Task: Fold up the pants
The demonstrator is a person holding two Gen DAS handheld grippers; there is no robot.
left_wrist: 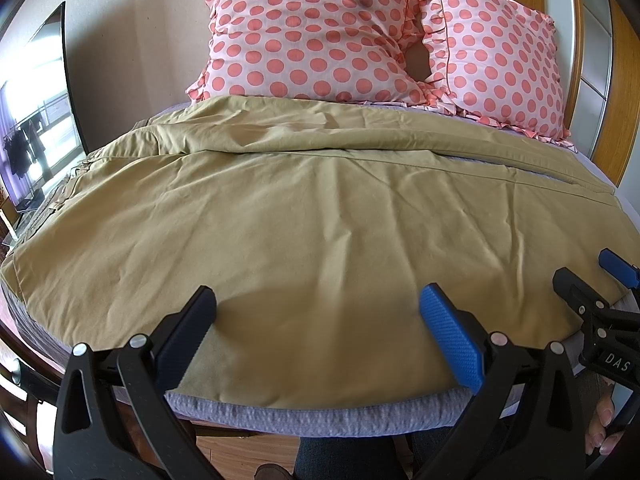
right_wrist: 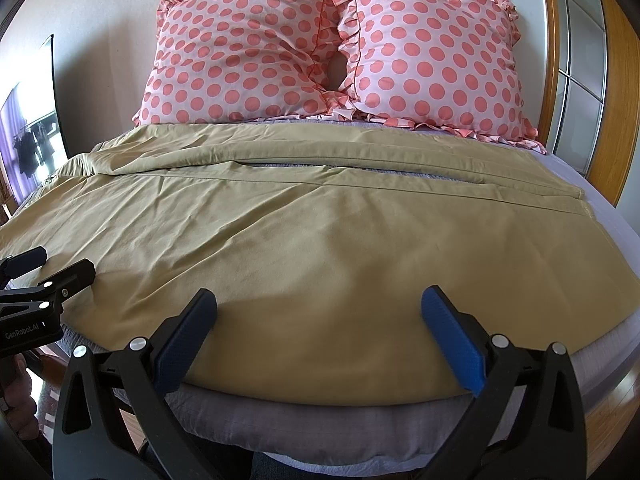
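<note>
1. The tan pants [left_wrist: 304,208] are seen spread flat across the bed [left_wrist: 320,414], covering most of the grey mattress cover.
2. The waistband end is found toward the left side, and the leg hems [right_wrist: 584,204] toward the right; the two legs lie side by side, with a thin strip of grey cover showing between them in the right wrist view.
3. The near edge of the pants is laid just along the front edge of the bed.
4. The left claw [left_wrist: 318,316] is held with its fingers wide apart above the near part of the fabric; nothing is gripped between them.
5. The right claw [right_wrist: 320,316] is likewise held apart over the near edge of the pants, with nothing gripped.
6. Each claw is also seen in the other's view, near the front edge of the pants.
7. Two pink polka-dot pillows [right_wrist: 336,52] are propped against the wall at the head of the bed, beyond the pants.
</note>
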